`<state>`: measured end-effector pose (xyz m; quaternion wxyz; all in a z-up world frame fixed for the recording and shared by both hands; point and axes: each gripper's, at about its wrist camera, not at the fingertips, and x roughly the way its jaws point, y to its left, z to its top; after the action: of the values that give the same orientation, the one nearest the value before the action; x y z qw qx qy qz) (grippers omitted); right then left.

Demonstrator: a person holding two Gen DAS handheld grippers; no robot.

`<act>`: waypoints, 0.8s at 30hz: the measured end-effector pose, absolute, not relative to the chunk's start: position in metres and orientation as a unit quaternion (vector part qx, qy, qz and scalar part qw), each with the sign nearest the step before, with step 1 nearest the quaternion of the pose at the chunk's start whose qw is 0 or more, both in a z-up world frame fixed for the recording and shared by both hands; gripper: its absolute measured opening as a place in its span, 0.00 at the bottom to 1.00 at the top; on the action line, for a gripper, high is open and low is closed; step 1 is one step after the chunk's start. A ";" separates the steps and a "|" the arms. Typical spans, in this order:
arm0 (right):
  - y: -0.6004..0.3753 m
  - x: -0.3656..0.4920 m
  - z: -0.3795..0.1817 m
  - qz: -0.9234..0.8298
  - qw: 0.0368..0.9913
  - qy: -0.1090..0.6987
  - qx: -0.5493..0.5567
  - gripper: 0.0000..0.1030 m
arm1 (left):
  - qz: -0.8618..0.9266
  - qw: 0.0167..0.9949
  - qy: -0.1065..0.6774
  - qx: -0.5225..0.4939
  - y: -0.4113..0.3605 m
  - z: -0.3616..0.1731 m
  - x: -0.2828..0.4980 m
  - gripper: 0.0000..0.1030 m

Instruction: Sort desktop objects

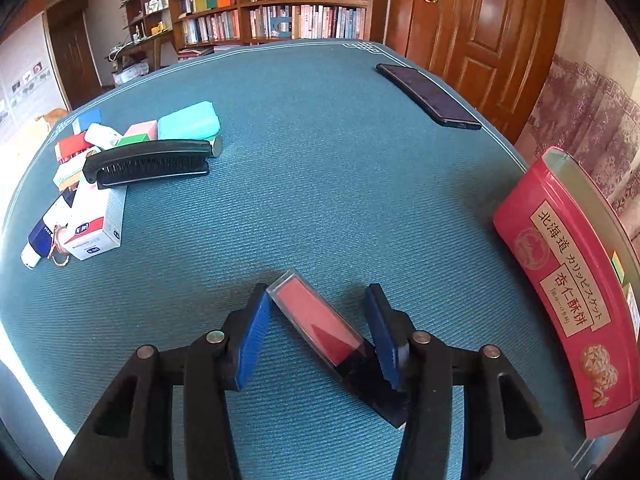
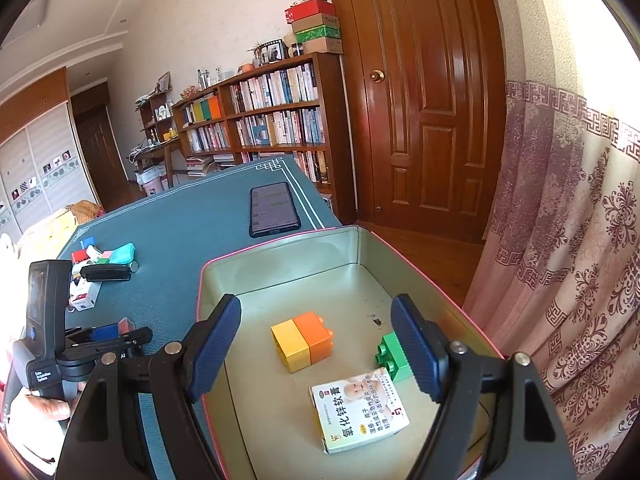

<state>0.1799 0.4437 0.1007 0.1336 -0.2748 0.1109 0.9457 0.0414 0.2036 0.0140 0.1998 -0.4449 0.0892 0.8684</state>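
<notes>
The left gripper (image 1: 318, 332) clamps a slim clear-cased red-and-black box (image 1: 328, 338) diagonally on the teal woven mat (image 1: 320, 160), open mat ahead. The right gripper (image 2: 316, 348) hangs open over the pink metal tin (image 2: 280, 276), which sits at the mat's edge.

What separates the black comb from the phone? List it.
The comb shows rows of teeth; the phone is a smooth slab. The comb rests partly on the pile of small boxes at the left of the table; the phone lies alone near the far right edge. Both are dark and elongated.
</notes>
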 end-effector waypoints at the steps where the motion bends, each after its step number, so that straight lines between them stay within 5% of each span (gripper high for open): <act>1: 0.443 0.179 0.100 0.945 0.133 0.111 -0.276 0.78 | 0.867 0.206 0.088 -0.445 0.201 0.014 0.042 0.48; 3: 0.443 0.178 0.099 0.945 0.132 0.110 -0.278 0.78 | 0.866 0.213 0.091 -0.444 0.197 0.015 0.044 0.47; 6: 0.442 0.177 0.098 0.945 0.132 0.110 -0.279 0.78 | 0.862 0.225 0.088 -0.446 0.191 0.017 0.045 0.21; 14: 0.441 0.178 0.097 0.945 0.131 0.108 -0.280 0.78 | 0.861 0.233 0.101 -0.441 0.184 0.016 0.058 0.21; 17: 0.440 0.178 0.097 0.945 0.130 0.106 -0.280 0.78 | 0.861 0.228 0.106 -0.441 0.183 0.016 0.061 0.40; 19: 0.440 0.179 0.096 0.945 0.129 0.107 -0.281 0.78 | 0.866 0.220 0.109 -0.437 0.180 0.017 0.065 0.66; 24: 0.440 0.179 0.095 0.944 0.129 0.107 -0.283 0.78 | 0.869 0.210 0.126 -0.431 0.172 0.013 0.075 0.66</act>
<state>0.1787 0.4403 0.0949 0.1292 -0.2833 0.1069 0.9443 0.0754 0.1718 0.0132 0.2096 -0.4310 0.1260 0.8686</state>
